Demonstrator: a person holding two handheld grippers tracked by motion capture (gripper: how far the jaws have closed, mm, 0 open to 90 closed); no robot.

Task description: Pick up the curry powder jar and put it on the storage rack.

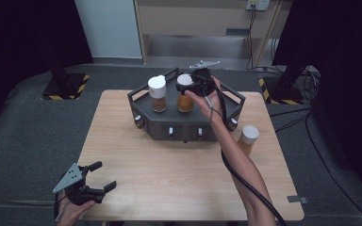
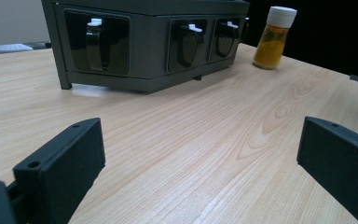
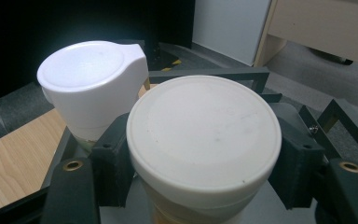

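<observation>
With the right claw (image 1: 192, 87) clamped on the jar (image 1: 185, 96) standing in the rack (image 1: 151, 123), and the left claw (image 1: 98, 178) open and empty, a careless shift risks bumping the neighbouring bottle (image 1: 158, 93).

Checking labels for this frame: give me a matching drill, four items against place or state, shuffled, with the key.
Items:
1. right gripper
2. left gripper
3. jar with flip-top cap
4. jar beside the rack

States:
A. stands on the bare table, right of the rack
B. open, low over the table's near left corner
C. shut on the round-lidded jar
D. stands in the rack, ungripped

Pairs: 1-C, 2-B, 3-D, 4-A
</observation>
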